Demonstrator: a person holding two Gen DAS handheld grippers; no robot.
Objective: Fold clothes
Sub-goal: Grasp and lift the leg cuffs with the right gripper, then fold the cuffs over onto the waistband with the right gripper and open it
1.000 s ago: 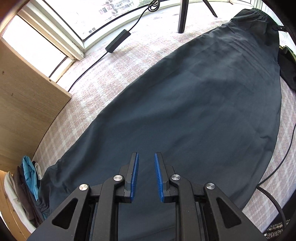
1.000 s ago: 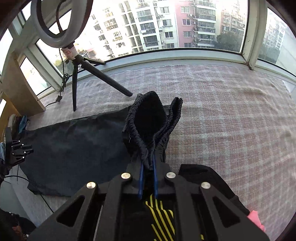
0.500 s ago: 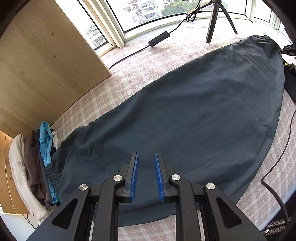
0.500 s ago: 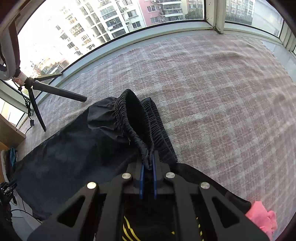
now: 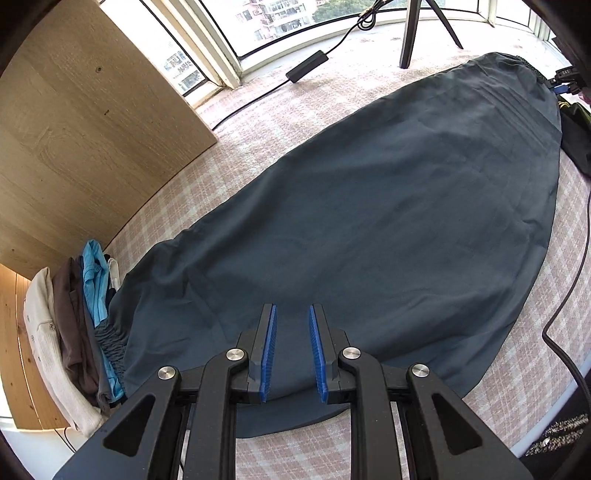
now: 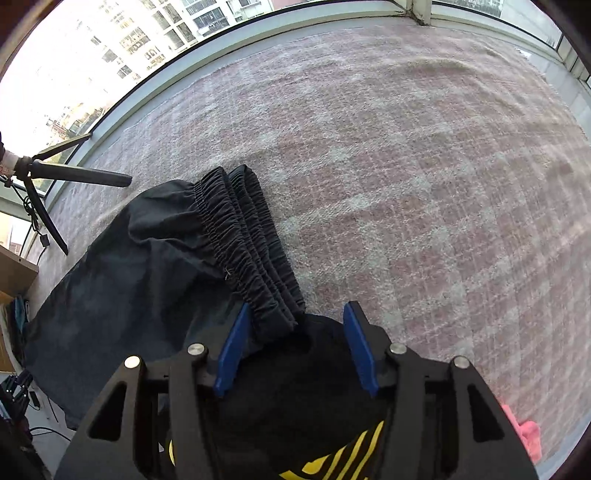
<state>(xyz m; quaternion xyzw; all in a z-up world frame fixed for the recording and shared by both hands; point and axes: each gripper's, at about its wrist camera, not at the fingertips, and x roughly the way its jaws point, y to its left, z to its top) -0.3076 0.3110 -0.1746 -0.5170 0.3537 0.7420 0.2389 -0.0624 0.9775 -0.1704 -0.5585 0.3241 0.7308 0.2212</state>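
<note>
Dark trousers (image 5: 388,206) flat along pink checked blanket (image 6: 406,155), elastic waistband (image 6: 247,251) lying between wide-spread right gripper (image 6: 295,343) pads, apparently loose. Left gripper (image 5: 291,347) parted, empty, above hem end. Folded clothes stack (image 5: 74,332) beside wooden panel (image 5: 74,140); tripod (image 6: 44,184), bay windows behind.

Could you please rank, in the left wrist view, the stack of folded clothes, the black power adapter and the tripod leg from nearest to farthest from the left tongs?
1. Stack of folded clothes: left of the left tongs, by the wooden panel.
2. Black power adapter: farther ahead, near the window.
3. Tripod leg: farthest, top right of the plaid surface.
</note>
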